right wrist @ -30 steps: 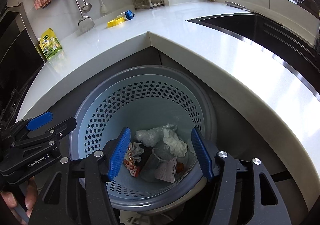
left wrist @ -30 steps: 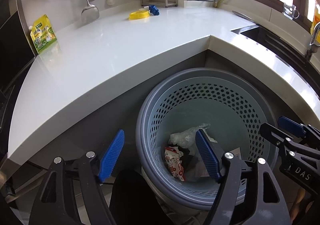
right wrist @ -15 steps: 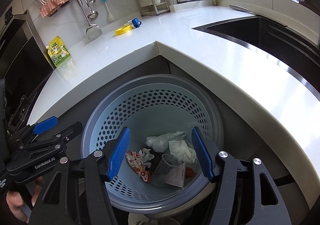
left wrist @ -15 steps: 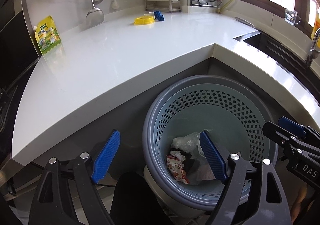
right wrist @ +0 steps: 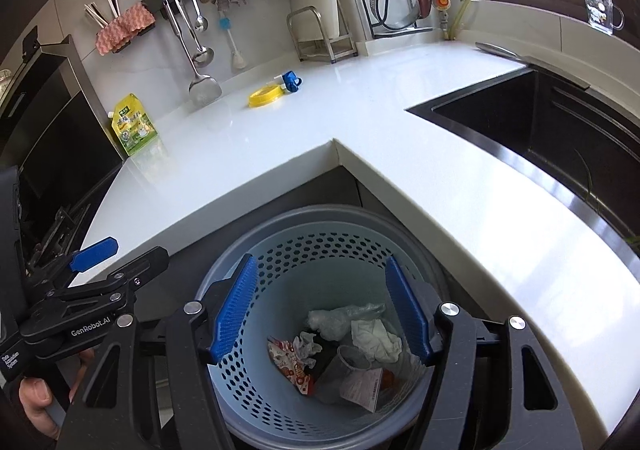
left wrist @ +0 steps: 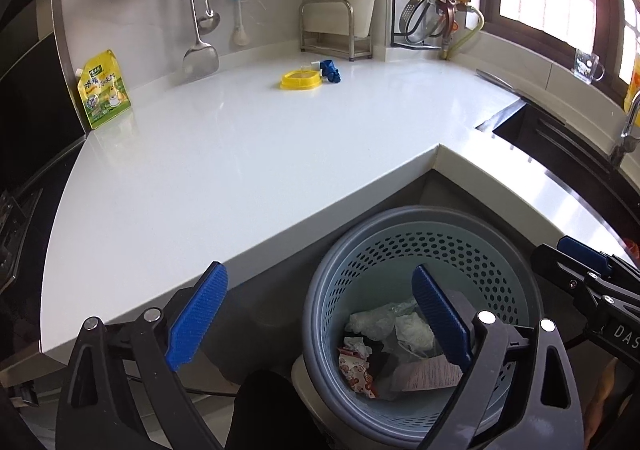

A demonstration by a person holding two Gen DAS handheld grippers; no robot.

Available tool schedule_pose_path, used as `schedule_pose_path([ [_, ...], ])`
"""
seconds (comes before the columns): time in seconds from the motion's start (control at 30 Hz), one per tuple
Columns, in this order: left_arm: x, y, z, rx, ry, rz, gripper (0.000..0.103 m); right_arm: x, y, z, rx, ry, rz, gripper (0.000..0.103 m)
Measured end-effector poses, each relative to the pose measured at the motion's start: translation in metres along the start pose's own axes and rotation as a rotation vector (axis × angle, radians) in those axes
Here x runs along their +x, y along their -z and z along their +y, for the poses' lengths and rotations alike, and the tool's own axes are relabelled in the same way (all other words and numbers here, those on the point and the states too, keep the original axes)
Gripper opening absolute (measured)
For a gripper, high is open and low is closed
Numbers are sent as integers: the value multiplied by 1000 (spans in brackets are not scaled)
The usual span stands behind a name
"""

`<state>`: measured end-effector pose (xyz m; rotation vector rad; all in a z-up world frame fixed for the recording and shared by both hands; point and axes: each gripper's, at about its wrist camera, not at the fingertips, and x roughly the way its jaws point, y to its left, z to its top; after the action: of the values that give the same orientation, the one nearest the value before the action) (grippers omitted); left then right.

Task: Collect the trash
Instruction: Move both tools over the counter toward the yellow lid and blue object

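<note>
A blue perforated trash basket point(left wrist: 496, 262) stands on the floor in the inner corner of the white countertop point(left wrist: 240, 153); it also shows in the right wrist view point(right wrist: 296, 246). Inside lie crumpled tissue point(right wrist: 376, 340), a clear plastic bag point(right wrist: 340, 316), a red-and-white wrapper point(right wrist: 290, 364), a grey cup point(right wrist: 348, 360) and a paper slip point(right wrist: 362, 386). My left gripper point(left wrist: 320, 318) is open and empty, above the basket's left rim. My right gripper point(right wrist: 324, 314) is open and empty, above the basket's opening.
On the countertop point(right wrist: 400, 153) sit a yellow ring-shaped lid point(left wrist: 301, 80), a blue clip point(left wrist: 330, 70) and a yellow-green pouch point(left wrist: 102, 89) by the wall. Utensils hang on a wall rail point(right wrist: 192, 33). A dark sink point(right wrist: 560, 125) lies at the right.
Both grippers have risen and drawn back from the basket, so more of the countertop and back wall shows. Both stay open and empty. The trash in the basket has not moved.
</note>
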<state>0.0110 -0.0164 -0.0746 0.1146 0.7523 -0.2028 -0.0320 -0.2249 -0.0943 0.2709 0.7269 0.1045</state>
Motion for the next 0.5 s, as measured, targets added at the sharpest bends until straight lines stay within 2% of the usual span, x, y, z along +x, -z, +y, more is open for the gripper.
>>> schedule_pose_path([
  [0.27, 10, -54, 16, -19, -9, -69, 95, 13, -67, 11, -47, -56, -52, 68],
  [0.5, 37, -109, 38, -44, -53, -121, 97, 60, -130, 16, -92, -60, -39, 72],
])
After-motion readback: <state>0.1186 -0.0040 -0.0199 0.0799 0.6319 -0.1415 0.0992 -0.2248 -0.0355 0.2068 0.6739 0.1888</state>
